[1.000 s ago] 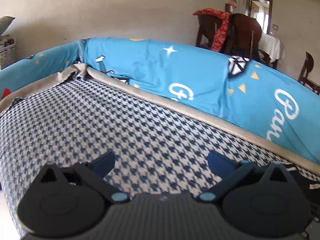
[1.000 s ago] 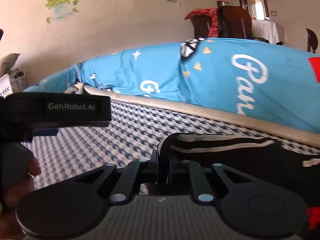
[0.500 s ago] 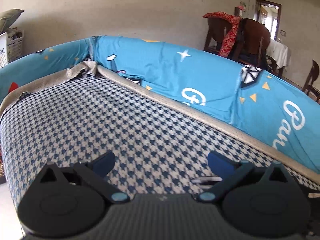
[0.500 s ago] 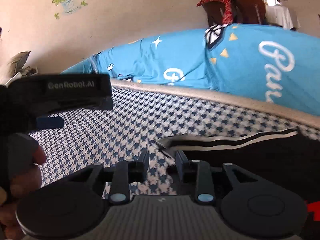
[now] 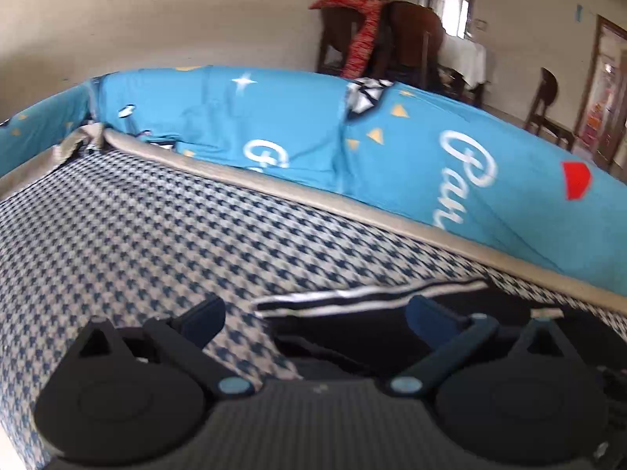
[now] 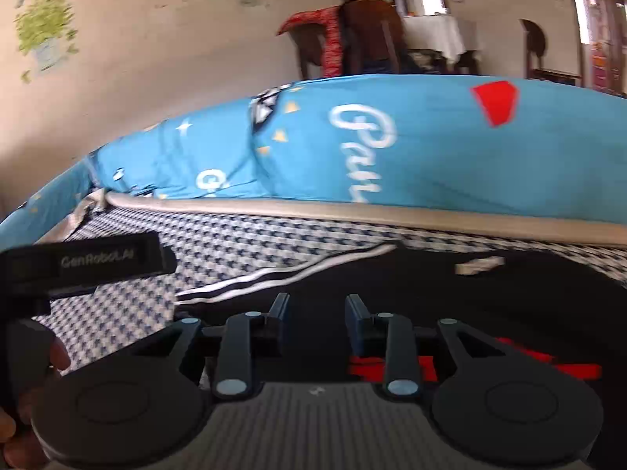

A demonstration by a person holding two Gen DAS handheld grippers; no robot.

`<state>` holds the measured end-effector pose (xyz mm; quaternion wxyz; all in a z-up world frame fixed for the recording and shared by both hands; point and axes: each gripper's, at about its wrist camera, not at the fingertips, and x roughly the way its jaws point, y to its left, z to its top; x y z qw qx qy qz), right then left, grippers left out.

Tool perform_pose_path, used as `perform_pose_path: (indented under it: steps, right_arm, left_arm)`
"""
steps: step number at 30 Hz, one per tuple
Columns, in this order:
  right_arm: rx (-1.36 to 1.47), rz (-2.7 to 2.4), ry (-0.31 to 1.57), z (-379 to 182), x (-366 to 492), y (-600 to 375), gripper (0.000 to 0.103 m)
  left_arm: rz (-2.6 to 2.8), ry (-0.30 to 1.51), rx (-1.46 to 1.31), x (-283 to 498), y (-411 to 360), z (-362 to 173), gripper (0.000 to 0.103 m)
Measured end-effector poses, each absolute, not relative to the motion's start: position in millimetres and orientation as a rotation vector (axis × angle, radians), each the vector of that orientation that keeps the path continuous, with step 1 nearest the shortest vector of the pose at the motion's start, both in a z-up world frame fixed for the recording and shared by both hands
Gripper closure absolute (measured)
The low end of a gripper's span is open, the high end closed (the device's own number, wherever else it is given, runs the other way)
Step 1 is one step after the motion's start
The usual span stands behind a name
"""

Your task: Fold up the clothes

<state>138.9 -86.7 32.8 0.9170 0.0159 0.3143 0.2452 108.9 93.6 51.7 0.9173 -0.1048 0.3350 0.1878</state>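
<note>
Houndstooth cloth (image 5: 149, 235) in blue and white covers the work surface, bounded at the back by a tan piped edge (image 5: 274, 192) and a bright blue printed cover (image 5: 298, 125).

On it the left gripper (image 5: 313, 315) has its two fingers spread wide and holds nothing; its right finger sits over one black garment (image 5: 462, 301), its left finger over bare cloth. The garment's hem, trimmed with two white stripes (image 5: 364, 295), runs between the fingers. From the right wrist view the right gripper (image 6: 316, 315) stands partly open, empty, hovering low over the same garment (image 6: 450, 286), which carries a small pale tag (image 6: 480, 265) and red print (image 6: 509, 364) near the camera. A hand (image 6: 27, 411) grips the left tool at that view's left edge.

Bare cloth lies free to the left of the garment. Beyond the blue cover stand dark wooden chairs (image 5: 392, 39), one draped with a red cloth (image 5: 362, 23).
</note>
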Motion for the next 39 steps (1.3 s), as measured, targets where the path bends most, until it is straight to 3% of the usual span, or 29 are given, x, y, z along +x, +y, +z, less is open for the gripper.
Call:
perform_pose_path:
  steps: [24, 27, 34, 39]
  right_arm:
    - [0.179, 0.034, 0.610, 32, 176, -304, 0.069]
    - [0.209, -0.021, 0.603, 24, 183, -323, 0.062]
    - [0.254, -0.074, 0.625, 11, 200, -348, 0.062]
    - [0.208, -0.055, 0.663, -3, 210, -344, 0.054]
  left_arm:
    - [0.180, 0.819, -0.097, 124, 22, -1, 0.000]
    - [0.174, 0.831, -0.085, 124, 19, -6, 0.000]
    - [0.158, 0.867, -0.091, 128, 16, -15, 0.000]
    - [0.157, 0.883, -0.104, 131, 18, -19, 0.000]
